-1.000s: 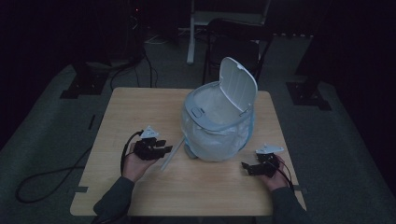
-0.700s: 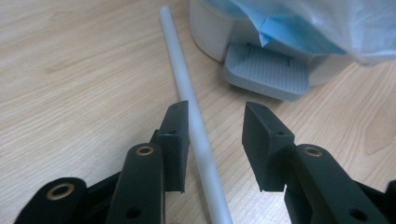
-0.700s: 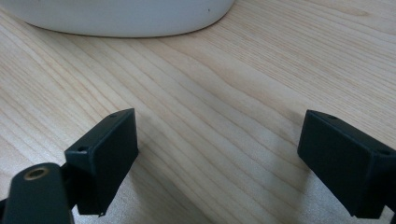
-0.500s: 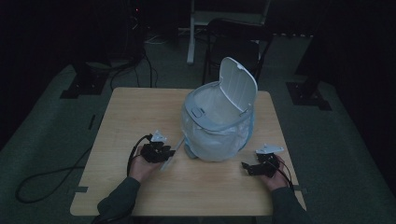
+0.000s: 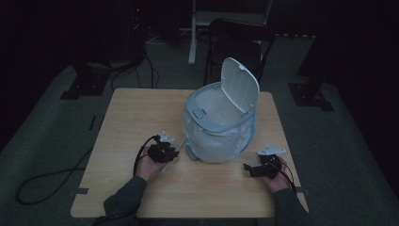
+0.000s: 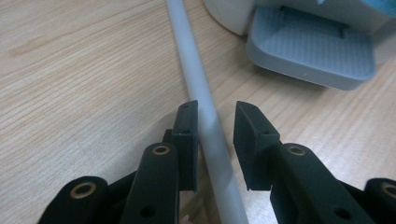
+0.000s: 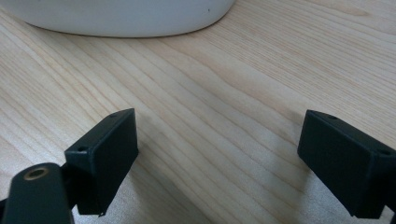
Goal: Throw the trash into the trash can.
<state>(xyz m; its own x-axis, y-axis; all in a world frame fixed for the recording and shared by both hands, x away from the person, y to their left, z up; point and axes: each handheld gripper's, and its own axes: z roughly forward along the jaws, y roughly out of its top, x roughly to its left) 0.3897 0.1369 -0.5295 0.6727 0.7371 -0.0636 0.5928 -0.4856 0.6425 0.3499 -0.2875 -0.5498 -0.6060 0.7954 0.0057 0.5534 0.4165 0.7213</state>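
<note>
Lying flat, a smooth pale-grey rod (image 6: 198, 88)

A: The table (image 6: 70, 70) looks like pale wood, matt, with clear grain. The rod (image 6: 196, 79)?

B: Smooth, matt grey-white plastic. The bin (image 5: 221, 127) is glossy white plastic; its pedal (image 6: 313, 51) is grey with fine ribbing.

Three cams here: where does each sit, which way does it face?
High view: above the person's side, facing forward and down on the table; both forearms, left gripper, right gripper.
Left gripper view: rides the left gripper, looks along its jaws at the white rod between them.
Right gripper view: rides the right gripper, facing the bin.
Shared: bin, tabletop.
</note>
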